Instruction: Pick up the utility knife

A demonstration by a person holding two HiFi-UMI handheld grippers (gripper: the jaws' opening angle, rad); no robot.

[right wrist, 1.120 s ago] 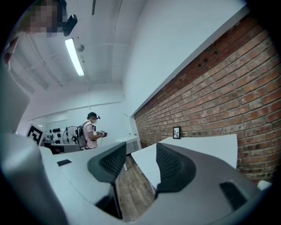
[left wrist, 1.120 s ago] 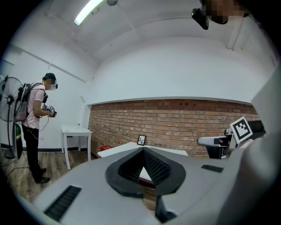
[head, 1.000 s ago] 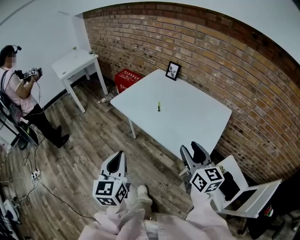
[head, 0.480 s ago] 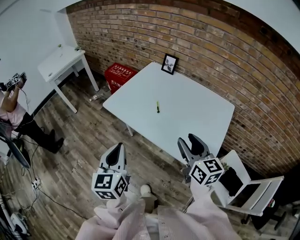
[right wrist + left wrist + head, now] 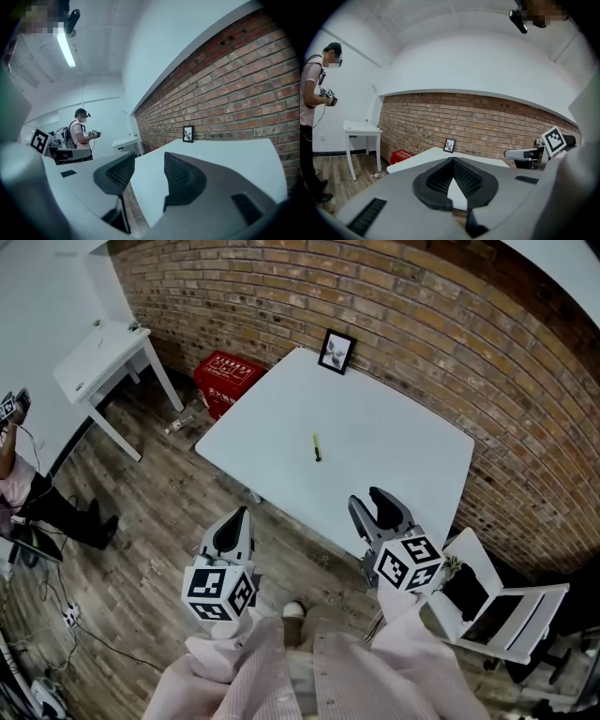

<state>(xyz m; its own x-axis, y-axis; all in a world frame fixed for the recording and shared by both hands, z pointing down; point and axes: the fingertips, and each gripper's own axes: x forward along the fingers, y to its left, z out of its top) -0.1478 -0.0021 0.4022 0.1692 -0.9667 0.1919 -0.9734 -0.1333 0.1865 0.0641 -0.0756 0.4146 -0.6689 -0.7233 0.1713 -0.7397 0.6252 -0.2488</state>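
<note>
The utility knife (image 5: 316,447) is a small yellow-green and black stick lying near the middle of the white table (image 5: 394,456) in the head view. Both grippers hang over the wooden floor, short of the table's near edge and well away from the knife. My left gripper (image 5: 232,527) is shut and empty, its pads meeting at the tips (image 5: 453,160). At the table's near edge my right gripper (image 5: 375,508) stands open with nothing between its fingers (image 5: 149,161). Neither gripper view shows the knife.
A framed picture (image 5: 336,351) stands at the table's far edge against the brick wall. A red crate (image 5: 225,378) and a small white side table (image 5: 94,357) sit to the left. A white chair (image 5: 497,610) is at the right. A person (image 5: 14,484) stands far left.
The head view has moved forward, so the table and knife sit closer and lower in the picture. Both grippers came nearer the table's edge. The person slid towards the left border.
</note>
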